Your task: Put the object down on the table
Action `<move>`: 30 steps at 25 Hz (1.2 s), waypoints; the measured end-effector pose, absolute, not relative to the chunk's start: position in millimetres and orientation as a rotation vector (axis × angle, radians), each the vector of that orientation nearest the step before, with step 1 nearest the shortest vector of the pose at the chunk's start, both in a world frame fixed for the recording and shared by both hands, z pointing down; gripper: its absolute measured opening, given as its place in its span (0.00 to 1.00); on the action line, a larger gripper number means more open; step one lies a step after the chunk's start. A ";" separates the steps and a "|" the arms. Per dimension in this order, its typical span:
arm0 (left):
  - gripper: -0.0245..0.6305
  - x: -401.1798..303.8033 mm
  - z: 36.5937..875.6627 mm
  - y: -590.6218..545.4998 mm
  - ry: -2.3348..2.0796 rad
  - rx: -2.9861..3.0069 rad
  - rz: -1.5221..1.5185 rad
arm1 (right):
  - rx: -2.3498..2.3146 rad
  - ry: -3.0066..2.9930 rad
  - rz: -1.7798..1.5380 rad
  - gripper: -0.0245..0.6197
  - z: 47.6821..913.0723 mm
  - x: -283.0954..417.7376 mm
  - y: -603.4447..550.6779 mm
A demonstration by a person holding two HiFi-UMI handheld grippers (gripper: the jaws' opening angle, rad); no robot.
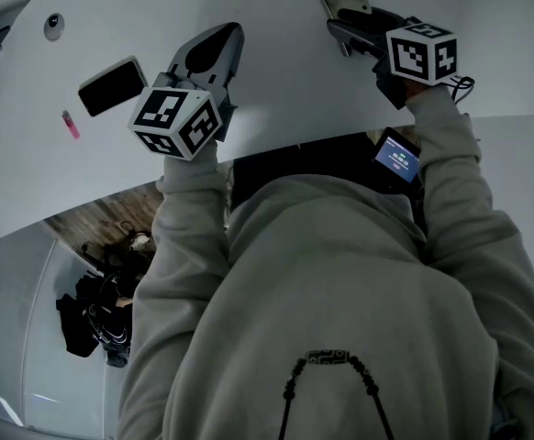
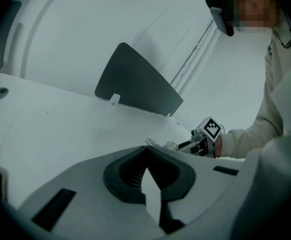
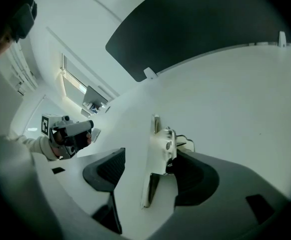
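- metal tool (image 3: 158, 154), thin silver strip with a pale chunky part, sits between the jaws of the right gripper (image 3: 146, 170), out over the white table (image 1: 276, 81) near its far edge
- it looks down on the table or nearly there; contact underneath can't be confirmed
- jaws spread wide, which fits letting go: nothing squeezes the tool now
- tool leans on or sits just beside one pad (image 3: 193, 176); the other pad (image 3: 108, 169) is well apart from it with bare table between
- judgement: put-down about done, next is backing the gripper off without dragging the tool
- left gripper (image 2: 146, 156) parked off to the side over bare table, jaws together at the tips, nothing in them
- black flat device (image 1: 111, 85) and small pink item (image 1: 70, 125) lie on the table, well apart from the tool
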State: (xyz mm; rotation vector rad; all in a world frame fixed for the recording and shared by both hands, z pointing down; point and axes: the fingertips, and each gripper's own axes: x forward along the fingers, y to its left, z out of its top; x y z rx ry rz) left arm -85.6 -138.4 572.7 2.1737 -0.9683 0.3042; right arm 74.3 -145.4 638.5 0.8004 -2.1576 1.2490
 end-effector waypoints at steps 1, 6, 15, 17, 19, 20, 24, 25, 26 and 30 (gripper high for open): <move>0.04 -87.0 573.3 -138.1 -0.969 2.171 0.304 | 0.820 -2.149 1.227 0.45 639.1 77.4 -146.4; 0.04 -93.5 556.9 -144.9 -0.979 2.181 0.241 | 0.883 -2.119 1.203 0.45 644.9 91.4 -148.1; 0.04 -99.3 527.8 -152.8 -1.039 2.223 0.251 | 0.938 -2.137 1.148 0.45 623.9 106.4 -158.3; 0.04 -98.5 513.3 -152.0 -1.047 2.248 0.260 | 0.956 -2.152 1.133 0.45 614.2 112.6 -162.4; 0.04 -101.2 500.2 -154.1 -1.061 2.273 0.267 | 0.957 -2.180 1.096 0.45 600.9 111.5 -170.7; 0.04 -103.1 494.2 -155.1 -1.066 2.283 0.272 | 0.946 -2.195 1.072 0.45 593.4 108.3 -173.6; 0.04 -106.6 468.8 -151.6 -1.063 2.314 0.309 | 0.884 -2.275 0.995 0.42 553.4 92.1 -176.0; 0.04 -106.0 462.3 -150.8 -1.062 2.323 0.312 | 0.888 -2.297 0.977 0.30 541.3 91.1 -179.4; 0.04 -105.6 456.1 -150.8 -1.063 2.332 0.311 | 0.903 -2.321 0.958 0.15 529.4 90.9 -184.6; 0.04 -103.9 429.6 -159.8 -1.078 2.369 0.290 | 0.936 -2.405 0.886 0.07 490.3 88.0 -200.2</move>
